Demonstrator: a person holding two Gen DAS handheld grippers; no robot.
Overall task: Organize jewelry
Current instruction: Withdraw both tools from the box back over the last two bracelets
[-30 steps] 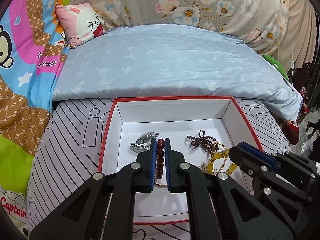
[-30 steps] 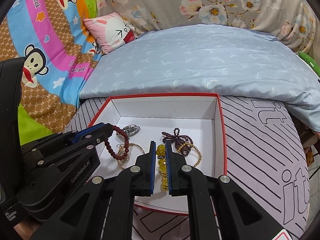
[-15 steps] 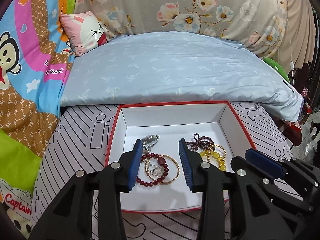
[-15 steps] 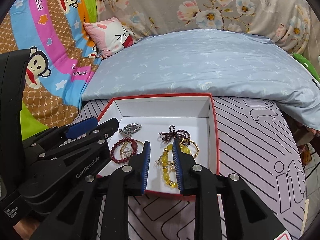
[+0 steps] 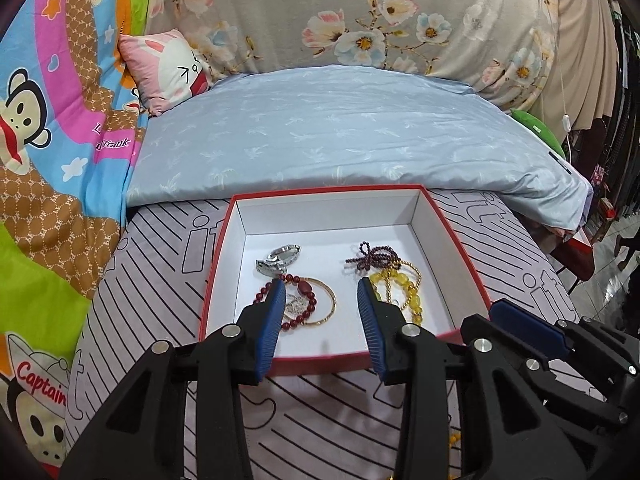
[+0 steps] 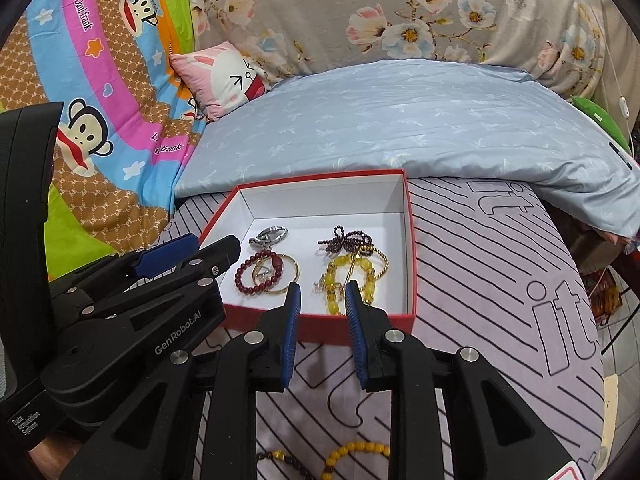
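A red box point(image 5: 328, 192) with a white inside sits on the striped sheet. In its left half lie a dark red bead bracelet point(image 5: 306, 289), a gold bangle point(image 5: 331, 304) and a silver piece point(image 5: 280, 258). Its right half holds a purple bead strand point(image 5: 372, 258) and yellow beads point(image 5: 408, 290). My left gripper point(image 5: 320, 284) hangs open over the box's near edge, with nothing between its pads. My right gripper point(image 6: 323, 286) is open too, just short of the near rim point(image 6: 320, 320), with the yellow beads point(image 6: 360, 268) lying beyond it.
A yellow bead bracelet point(image 6: 356, 450) and a darker bead one point(image 6: 280, 458) lie on the striped sheet under my right gripper. A pale blue quilt point(image 5: 340, 128) is folded behind the box, with a pink rabbit pillow point(image 5: 168, 64) at the back left.
Both grippers have opened and drawn back from the box. The left let go of the red bead bracelet and the right let go of the yellow beads; both now lie in the box.
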